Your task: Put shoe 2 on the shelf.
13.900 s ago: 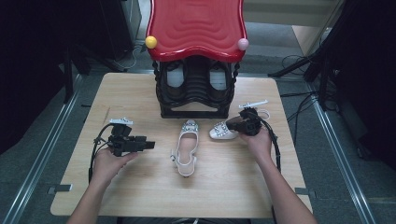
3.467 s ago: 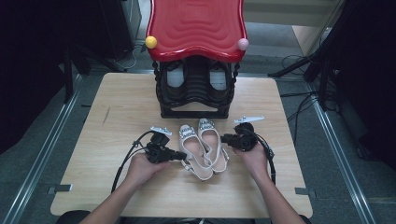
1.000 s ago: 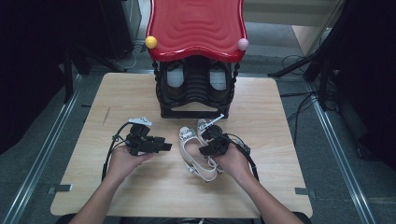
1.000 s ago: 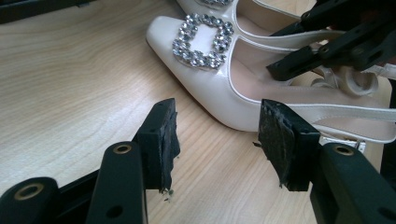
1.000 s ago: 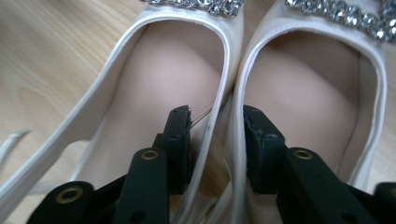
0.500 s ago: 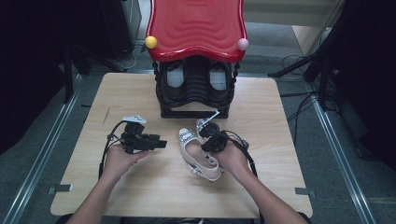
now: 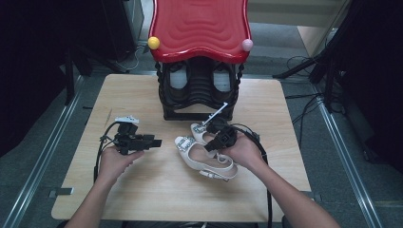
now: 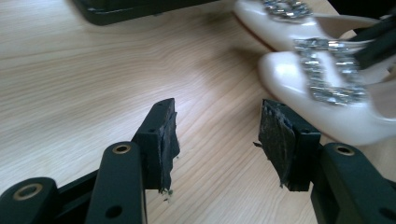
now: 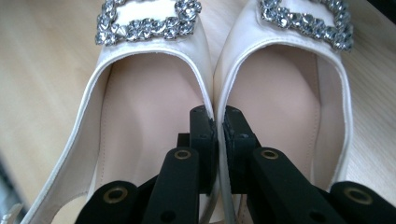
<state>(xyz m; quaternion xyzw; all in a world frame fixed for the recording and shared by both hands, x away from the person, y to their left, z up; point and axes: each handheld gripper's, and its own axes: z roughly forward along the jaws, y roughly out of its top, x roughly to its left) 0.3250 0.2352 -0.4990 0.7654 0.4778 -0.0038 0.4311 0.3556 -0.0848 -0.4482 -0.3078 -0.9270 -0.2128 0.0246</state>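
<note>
Shoes [image 7: 205, 153], white pair with sparkly buckles, side by side on wooden surface [image 7: 157, 190], near side of black rack under red seat [image 7: 199, 29]. Right gripper [image 7: 215, 141] fingers just closed, pinching both inner side walls together where pair meets. Left gripper [image 7: 154, 142] just left of pair, fingers wide apart, nothing between them, over bare wood.
</note>
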